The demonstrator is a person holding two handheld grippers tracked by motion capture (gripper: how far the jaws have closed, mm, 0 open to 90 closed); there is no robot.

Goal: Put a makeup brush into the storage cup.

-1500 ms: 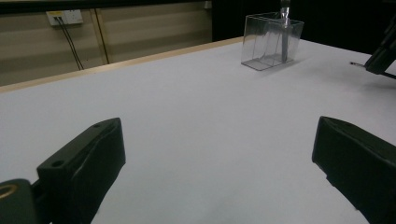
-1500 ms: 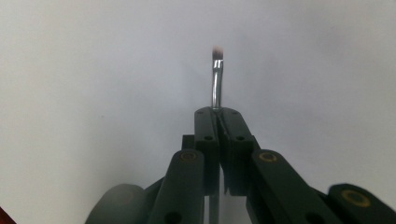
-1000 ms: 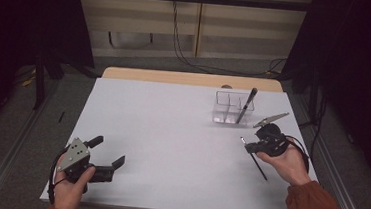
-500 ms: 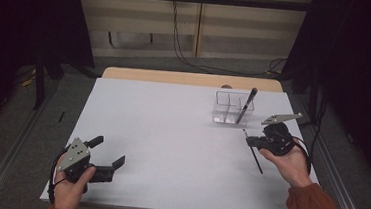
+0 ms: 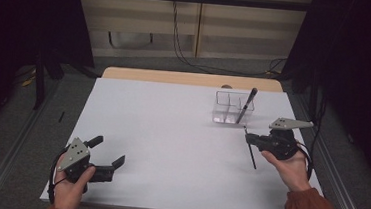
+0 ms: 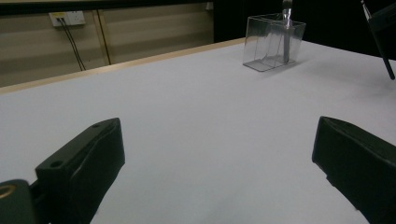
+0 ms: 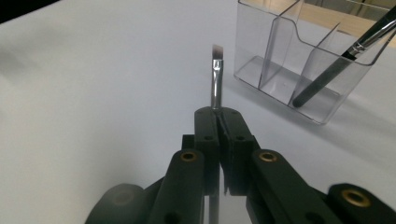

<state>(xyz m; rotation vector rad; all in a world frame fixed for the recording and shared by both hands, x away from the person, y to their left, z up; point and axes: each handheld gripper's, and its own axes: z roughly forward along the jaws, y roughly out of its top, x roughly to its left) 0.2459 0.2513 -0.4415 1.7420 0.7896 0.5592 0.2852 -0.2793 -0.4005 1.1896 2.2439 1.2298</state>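
Right gripper clamped thin brush, holder just beyond, nearer this hand. Left gripper gaped wide, idle, holder far off. Right gripper view: brush upright, bristles up, holder ahead-right.

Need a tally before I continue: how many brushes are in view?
2: one brush clamped in the right gripper, another brush standing in the clear organizer.
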